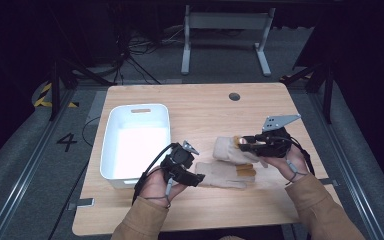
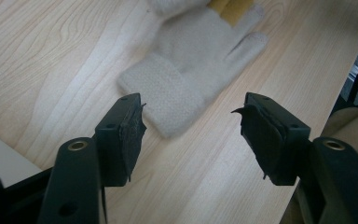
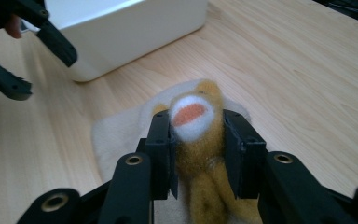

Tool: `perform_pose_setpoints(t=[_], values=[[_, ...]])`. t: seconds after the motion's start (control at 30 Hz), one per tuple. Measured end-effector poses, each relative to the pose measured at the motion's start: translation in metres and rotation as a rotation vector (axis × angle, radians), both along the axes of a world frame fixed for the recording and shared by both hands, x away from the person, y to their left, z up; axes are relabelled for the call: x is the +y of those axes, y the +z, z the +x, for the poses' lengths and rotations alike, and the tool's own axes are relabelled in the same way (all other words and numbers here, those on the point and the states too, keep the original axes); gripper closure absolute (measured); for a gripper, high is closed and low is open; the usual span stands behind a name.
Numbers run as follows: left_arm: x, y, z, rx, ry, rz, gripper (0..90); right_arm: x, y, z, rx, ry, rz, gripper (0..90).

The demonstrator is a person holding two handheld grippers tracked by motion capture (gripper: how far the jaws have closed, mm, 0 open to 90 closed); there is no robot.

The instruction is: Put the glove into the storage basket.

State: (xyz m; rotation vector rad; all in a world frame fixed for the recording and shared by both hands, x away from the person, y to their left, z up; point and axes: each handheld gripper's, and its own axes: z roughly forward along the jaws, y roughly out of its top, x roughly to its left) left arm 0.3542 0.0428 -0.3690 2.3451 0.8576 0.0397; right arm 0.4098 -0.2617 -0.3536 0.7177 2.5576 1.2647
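Two hands work level above the table [image 1: 280, 100]: the right gripper [image 3: 198, 140] clamps a mustard glove [image 3: 200, 158], the left gripper [image 2: 191, 135] gapes over a cream glove [image 2: 186, 79].

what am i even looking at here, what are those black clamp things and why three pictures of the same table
A person sits at a wooden table and holds a hand-operated two-jaw gripper in each hand. No robot arm is involved.

The high view looks down from above the person; their forearms come in from the bottom. The other two pictures come from small cameras riding on each gripper, looking along its black jaws.

On the table stand a white bin and a pair of cream knitted gloves, one partly over the other.

The left gripper is open, with its jaws either side of a glove cuff without touching it. The right gripper is closed on a fuzzy yellow and white part with an orange patch, seemingly a glove decoration, though I can't tell for sure.
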Motion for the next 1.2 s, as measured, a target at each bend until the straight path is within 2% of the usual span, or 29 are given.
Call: perform_pose_setpoints(t=[0.23, 0.53, 0.93, 1.13, 1.2], values=[[-0.001, 0.001, 0.0, -0.002, -0.004, 0.001, 39.4, 0.02, -0.005, -0.009, 0.026, 0.085, 0.028, 65.9], [0.0, 0.001, 0.0, -0.009, -0.006, -0.002, 39.4, 0.037, -0.018, -0.012, 0.066, 0.142, 0.015, 65.9], [0.0, 0.001, 0.0, -0.008, -0.008, -0.001, 39.4, 0.047, -0.033, -0.011, 0.113, 0.161, -0.019, 65.8], [-0.001, 0.001, 0.0, -0.007, -0.011, 0.003, 39.4, 0.05, -0.039, -0.01, 0.127, 0.157, -0.064, 65.6], [-0.001, 0.001, 0.001, -0.008, -0.01, 0.004, 38.9, 0.052, -0.042, -0.01, 0.134, 0.153, -0.093, 65.5]])
